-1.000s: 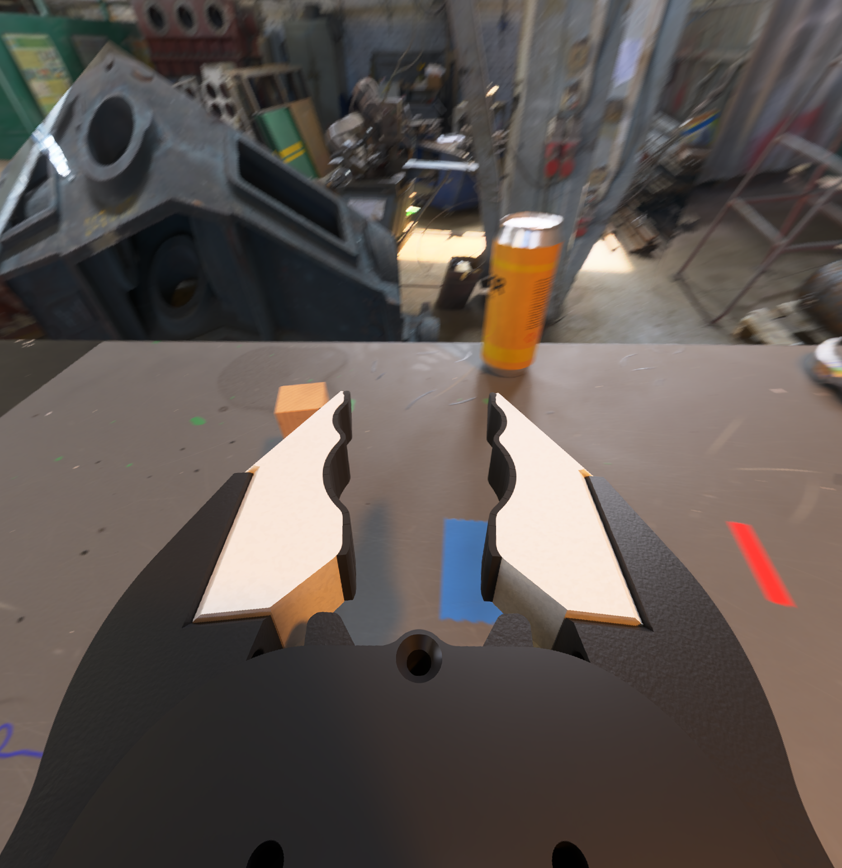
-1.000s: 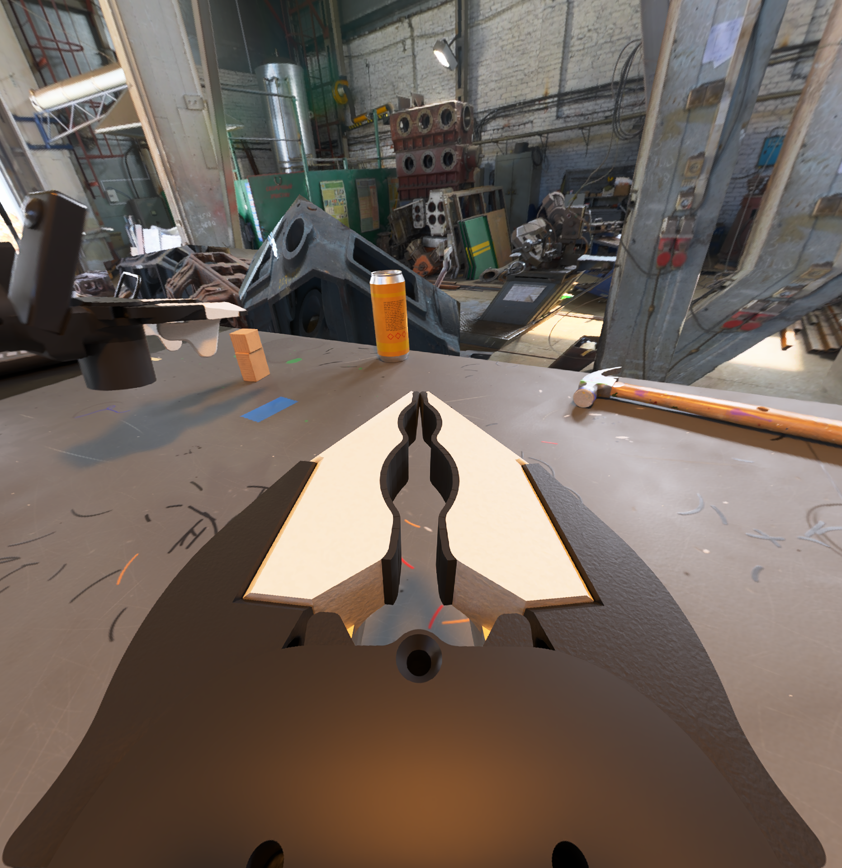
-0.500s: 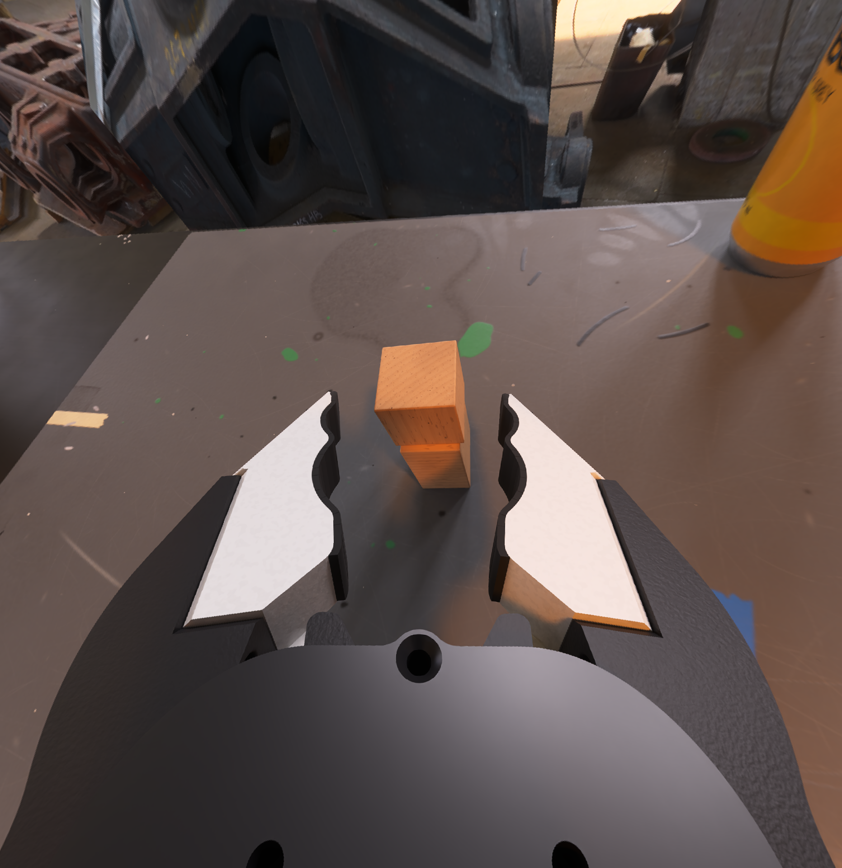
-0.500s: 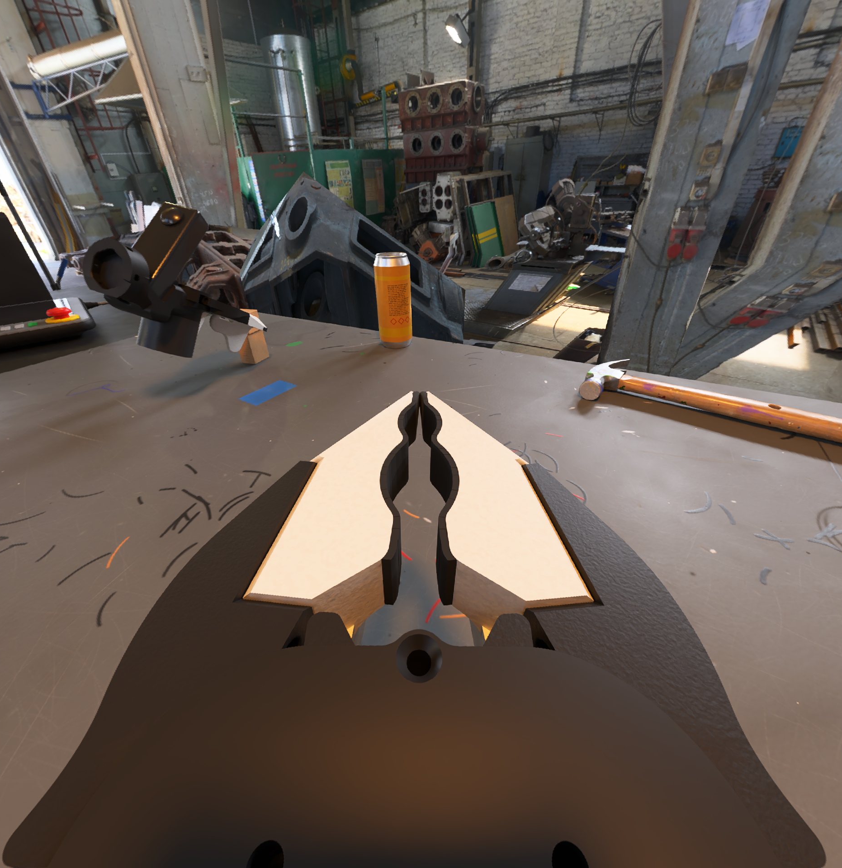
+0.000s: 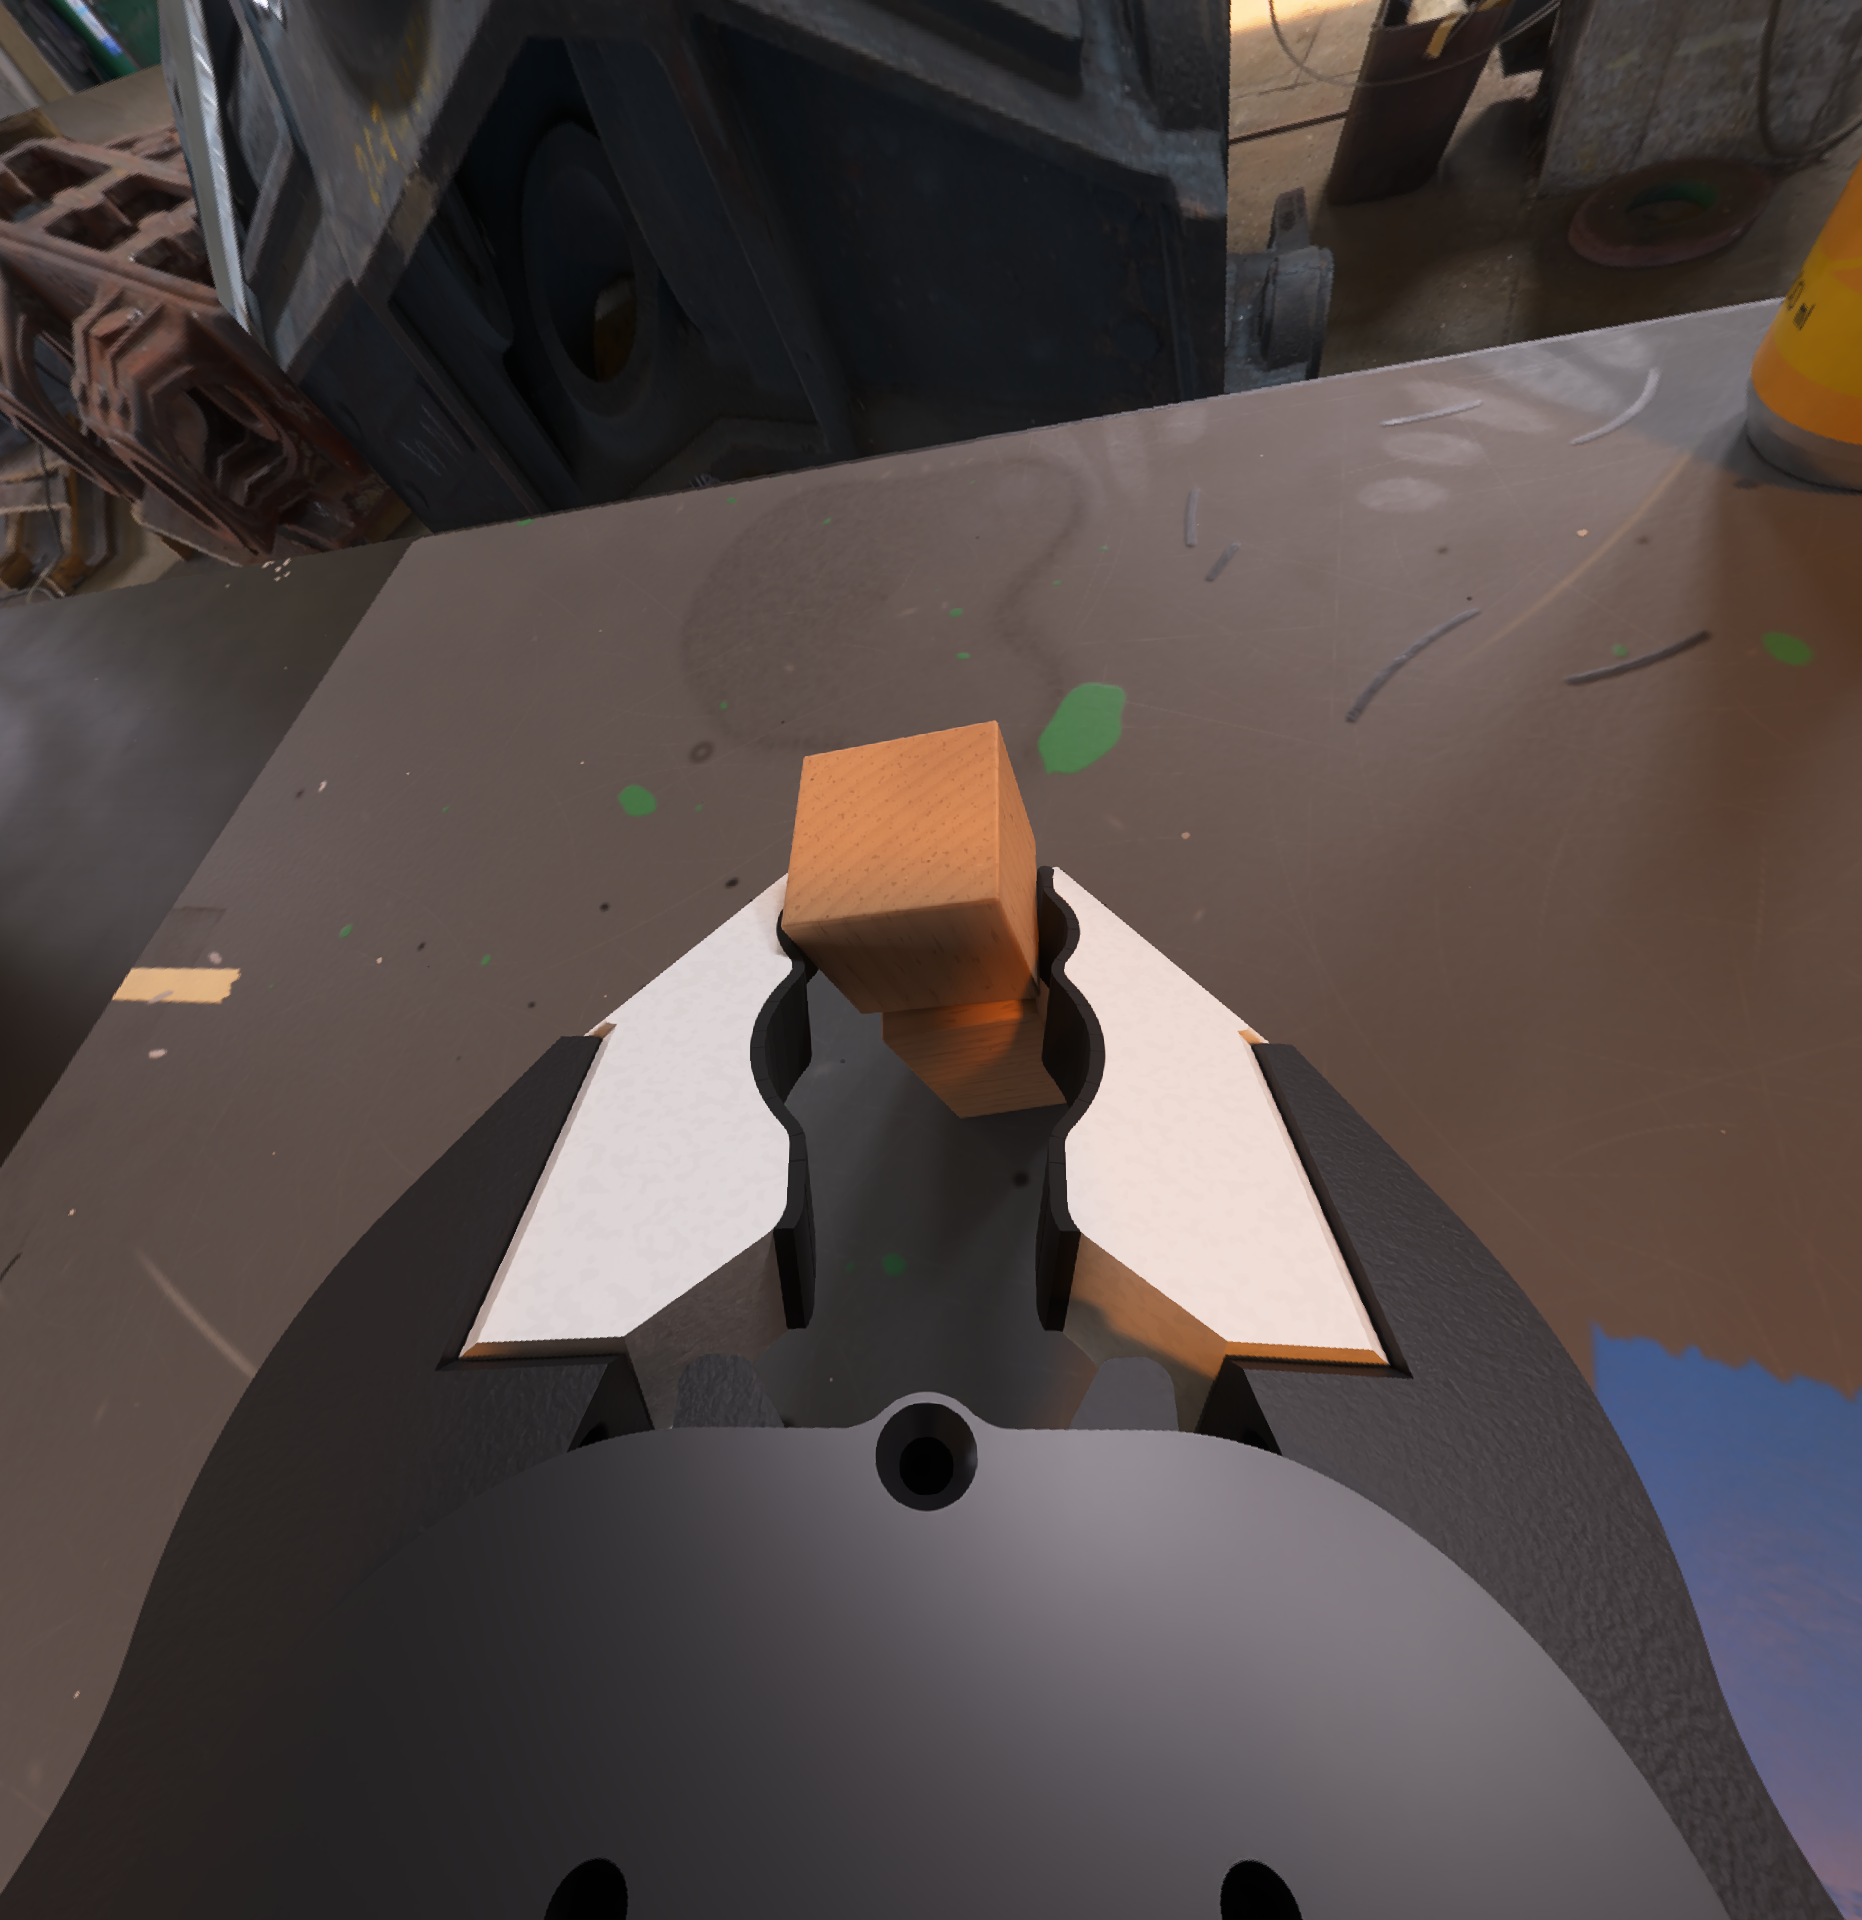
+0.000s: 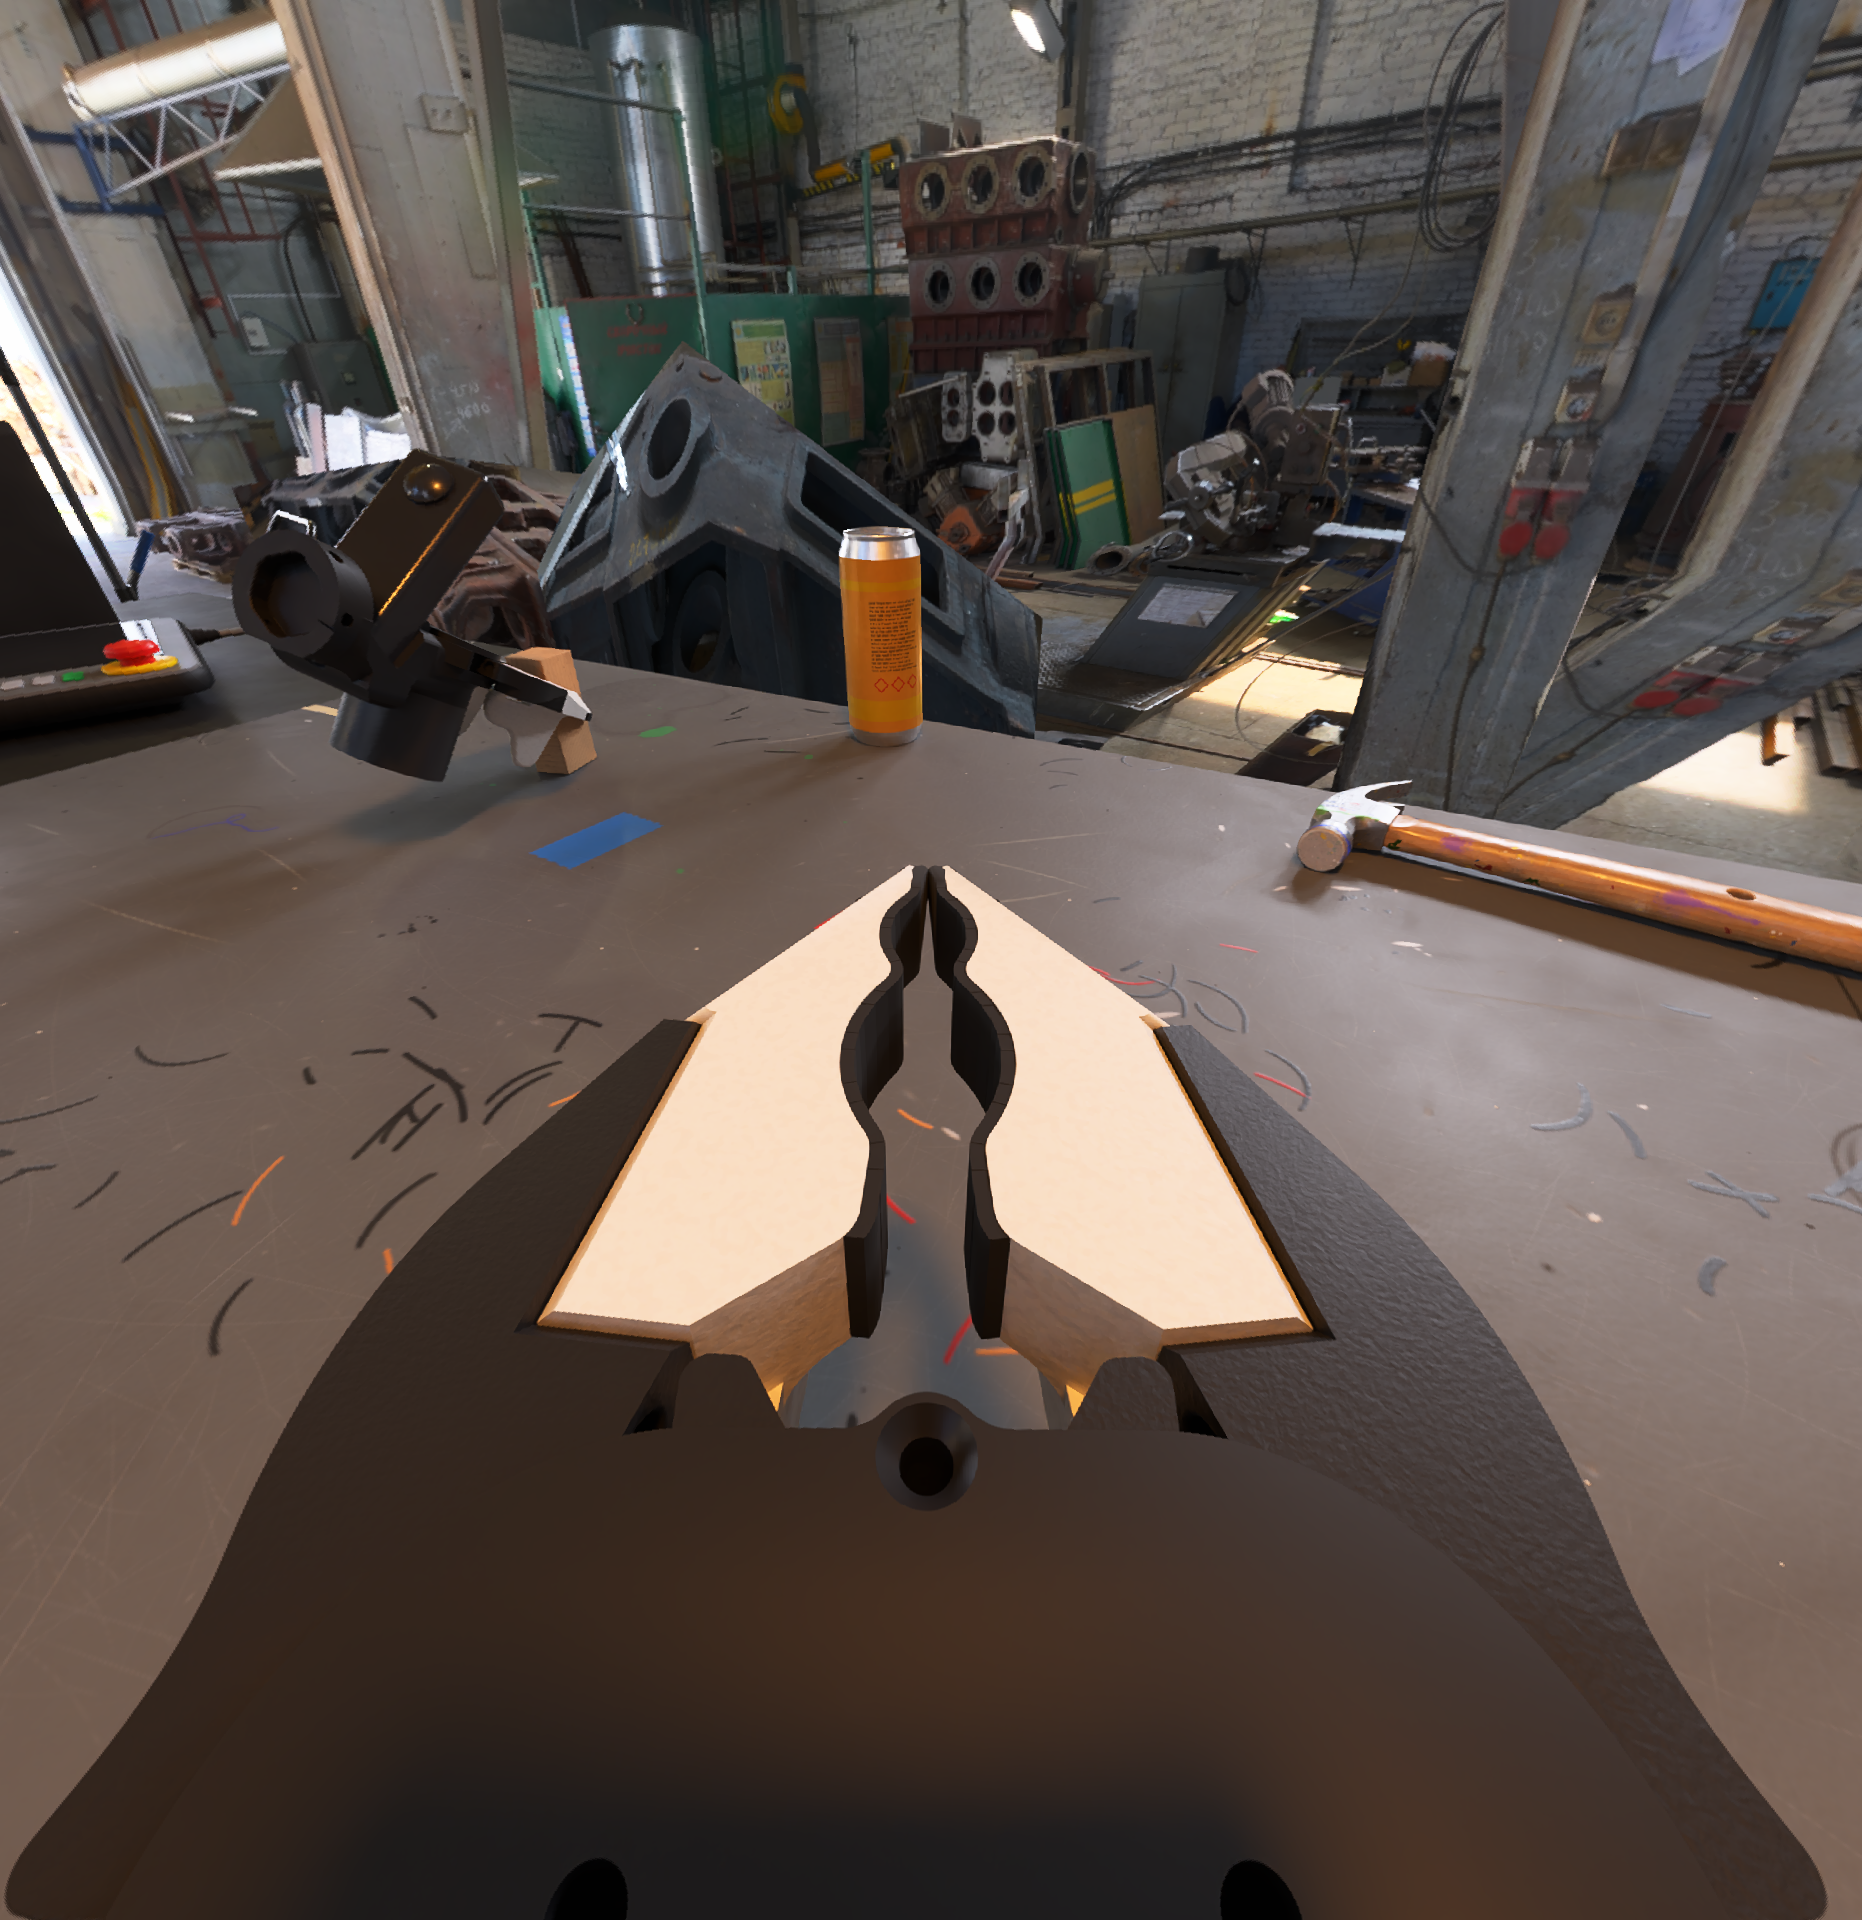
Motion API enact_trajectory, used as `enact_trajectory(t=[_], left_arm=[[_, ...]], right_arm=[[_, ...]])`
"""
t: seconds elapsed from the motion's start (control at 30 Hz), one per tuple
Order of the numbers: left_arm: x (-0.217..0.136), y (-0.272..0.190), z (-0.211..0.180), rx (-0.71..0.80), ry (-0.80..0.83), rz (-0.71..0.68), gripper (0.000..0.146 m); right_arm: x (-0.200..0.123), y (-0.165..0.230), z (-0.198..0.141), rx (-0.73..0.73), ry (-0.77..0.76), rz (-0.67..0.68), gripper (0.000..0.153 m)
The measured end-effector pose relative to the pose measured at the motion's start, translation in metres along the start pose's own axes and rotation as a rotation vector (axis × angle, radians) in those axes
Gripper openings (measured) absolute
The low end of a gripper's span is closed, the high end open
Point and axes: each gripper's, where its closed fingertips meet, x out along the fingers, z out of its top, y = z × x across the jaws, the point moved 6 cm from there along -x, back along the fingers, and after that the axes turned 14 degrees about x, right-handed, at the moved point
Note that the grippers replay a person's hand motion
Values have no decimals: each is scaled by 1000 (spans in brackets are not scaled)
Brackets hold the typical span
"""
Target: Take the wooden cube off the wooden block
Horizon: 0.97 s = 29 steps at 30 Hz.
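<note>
Left gripper (image 5: 914,925) tilts nose-down over the table (image 5: 1426,935), its fingertips (image 5: 776,914) pressed to both sides of the wooden cube (image 5: 911,883), so it is clamped on the cube. Cube sits right at the tips, top face fully in view, lower sides cut off by the fingers. Wooden block (image 5: 984,1060) is directly under the cube, between the fingers; only its near face shows, and whether the cube is touching it or lifted clear is hard to tell. Blue tape patch (image 5: 1758,1538) lies at the near right, cut by the gripper body. Orange can (image 5: 1831,343) at far right, cropped by the frame edge.

Right gripper (image 6: 928,878) is level and low over the table, fingers together with nothing between them, well apart from the cube. Beyond it, the blue tape (image 6: 594,837); further left, the left gripper's body hides most of the cube (image 6: 548,665) and block (image 6: 568,750). Hammer (image 6: 1592,873) lies at right, handle cut off. Can (image 6: 882,636) stands upright near the far edge.
</note>
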Motion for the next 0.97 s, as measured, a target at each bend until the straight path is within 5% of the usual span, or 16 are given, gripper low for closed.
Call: enact_trajectory(t=[0.4, 0.7, 0.97], left_arm=[[-60, 3, 43, -10, -238, -64, 41], [-179, -21, 86, 4, -614, -306, 41], [-293, -79, 61, 23, -838, -656, 41]], right_arm=[[-2, 0, 3, -5, -16, -3, 0], [-3, 5, 4, -19, -22, 5, 0], [-1, 20, -1, -76, -11, 61, 0]])
